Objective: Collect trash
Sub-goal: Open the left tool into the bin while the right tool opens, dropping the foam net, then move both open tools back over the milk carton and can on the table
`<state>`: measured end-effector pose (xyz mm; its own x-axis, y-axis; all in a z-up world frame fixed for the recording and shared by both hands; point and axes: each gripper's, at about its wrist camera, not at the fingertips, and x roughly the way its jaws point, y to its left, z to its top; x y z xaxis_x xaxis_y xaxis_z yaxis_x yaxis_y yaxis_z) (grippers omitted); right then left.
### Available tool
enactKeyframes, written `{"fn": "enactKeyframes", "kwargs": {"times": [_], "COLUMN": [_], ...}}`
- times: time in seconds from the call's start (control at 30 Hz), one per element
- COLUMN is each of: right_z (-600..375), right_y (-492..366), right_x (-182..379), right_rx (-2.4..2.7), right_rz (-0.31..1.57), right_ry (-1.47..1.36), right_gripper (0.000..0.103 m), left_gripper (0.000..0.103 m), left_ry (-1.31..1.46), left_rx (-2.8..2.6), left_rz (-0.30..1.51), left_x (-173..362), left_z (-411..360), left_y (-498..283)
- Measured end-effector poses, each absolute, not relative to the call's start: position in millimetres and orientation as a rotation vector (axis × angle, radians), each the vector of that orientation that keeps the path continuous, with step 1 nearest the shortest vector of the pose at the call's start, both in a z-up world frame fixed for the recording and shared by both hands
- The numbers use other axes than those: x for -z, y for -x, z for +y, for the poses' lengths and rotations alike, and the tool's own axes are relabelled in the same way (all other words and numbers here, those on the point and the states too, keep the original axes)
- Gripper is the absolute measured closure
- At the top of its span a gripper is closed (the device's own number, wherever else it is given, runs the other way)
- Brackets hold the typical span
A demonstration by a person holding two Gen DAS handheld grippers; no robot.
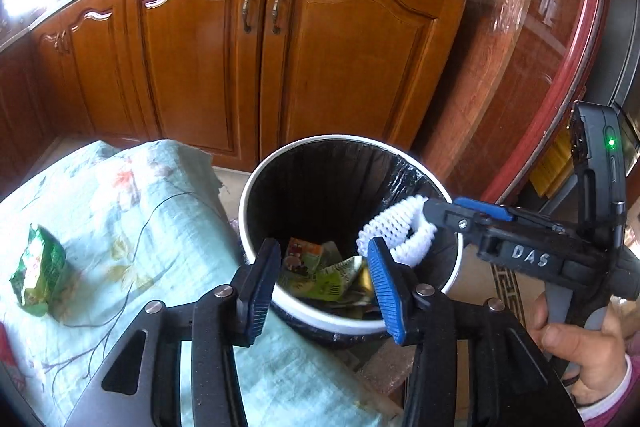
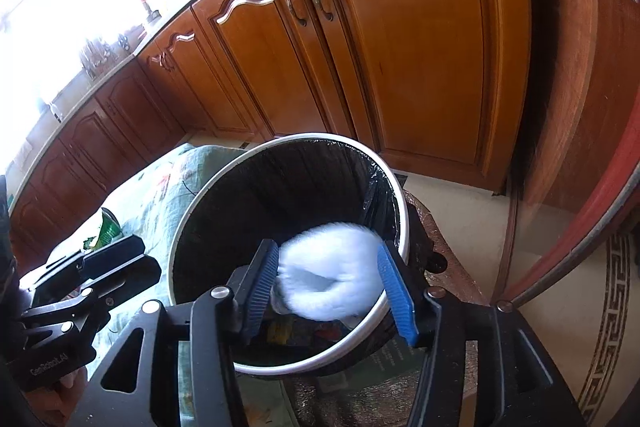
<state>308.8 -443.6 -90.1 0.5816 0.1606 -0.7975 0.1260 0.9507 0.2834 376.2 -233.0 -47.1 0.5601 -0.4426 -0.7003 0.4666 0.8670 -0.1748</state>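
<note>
Dropping stage of the trash collection, over the white bin [image 1: 320, 139] with its black liner. Right hand-held gripper [image 2: 328, 249] poised above the bin's near rim, jaws parted, white foam net [image 2: 328, 279] lying between the two blue pads and filling the gap from one to the other. Net blurred in the right wrist view and, by the look of it, loose rather than pinched, though contact with the pads cannot be ruled out. Seen from the left wrist view, same net at the tip of that hand-held gripper, inside the rim's outline and above the crumpled wrappers [image 1: 316, 271] at the bottom. Left hand-held gripper [image 1: 323, 247] also over the bin, open and empty, only the wrappers below showing between its pads. Still to collect: a green packet [image 1: 38, 271] lying on the flowered cloth [image 1: 160, 227] just beside the bin, well off to the left of the left hand-held gripper. Next move, probably: let the net fall clear into the bin, lift the right side away without dragging the net back over the rim, then swing the empty left one across to the green packet and close on its crinkly body.
</note>
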Motion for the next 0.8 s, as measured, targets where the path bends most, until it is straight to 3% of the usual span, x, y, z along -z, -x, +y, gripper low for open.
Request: {"fn": "enactKeyframes", "kwargs": {"times": [0.4,0.8], "right_z": [-408,-321], "right_y": [-273,-264], "right_x": [73,76], "right_rx": [-0.092,-0.250], "right_rz": [0.870,0.914], "right_ry": [-0.389,-0.395], "right_gripper": [0.018,0.017], "left_gripper": [0.045,0.043], "left_ry": [0.117,0.189], "left_rx": [0.395,0.263], "left_rz": [0.811,0.813], "left_x": [50,48], "left_z": [-150,-65], "left_y": [-321,-265]}}
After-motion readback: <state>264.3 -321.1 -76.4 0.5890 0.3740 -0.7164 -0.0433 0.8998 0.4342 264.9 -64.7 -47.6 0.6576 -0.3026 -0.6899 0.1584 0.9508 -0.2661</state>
